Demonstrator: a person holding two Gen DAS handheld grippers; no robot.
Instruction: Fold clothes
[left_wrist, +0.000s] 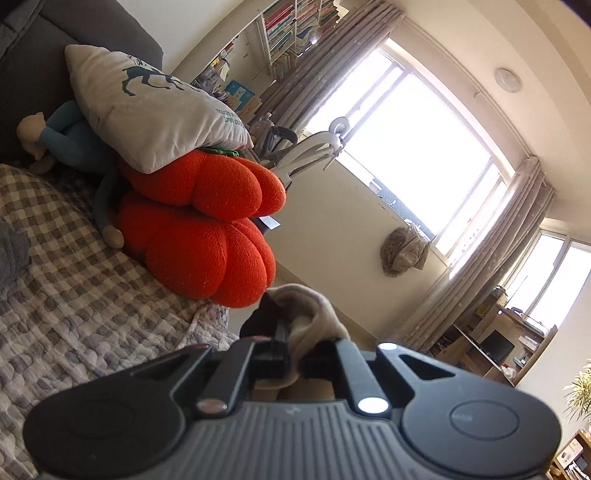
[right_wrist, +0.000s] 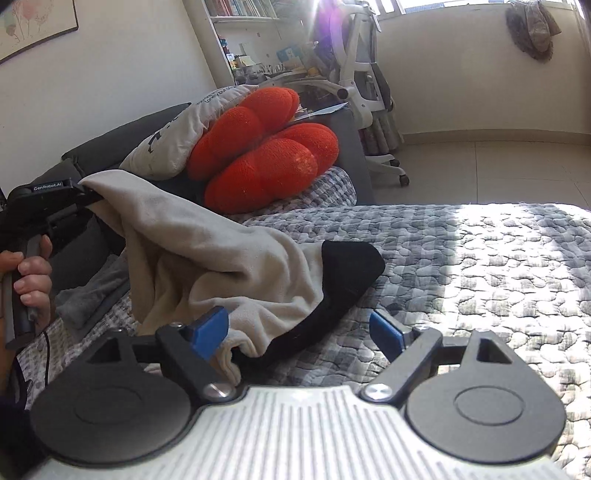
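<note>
A beige garment (right_wrist: 207, 251) with black trim (right_wrist: 351, 266) hangs in a slack drape over the checked quilt (right_wrist: 480, 266). My left gripper (right_wrist: 86, 194), at the left of the right wrist view, is shut on its upper corner and holds it up; a hand (right_wrist: 33, 277) grips the handle. In the left wrist view the left gripper (left_wrist: 284, 332) pinches a bunch of the beige cloth (left_wrist: 314, 314). My right gripper (right_wrist: 299, 332) stands open, blue pads (right_wrist: 208, 328) wide apart, just in front of the garment's lower hem, which lies between the jaws without being pressed.
Two orange pumpkin cushions (right_wrist: 273, 162) and a grey printed pillow (right_wrist: 177, 133) are stacked against the dark sofa back (left_wrist: 74, 29). A grey folded cloth (right_wrist: 88, 295) lies at the left. A white office chair (right_wrist: 365, 81) and tiled floor lie beyond the quilt.
</note>
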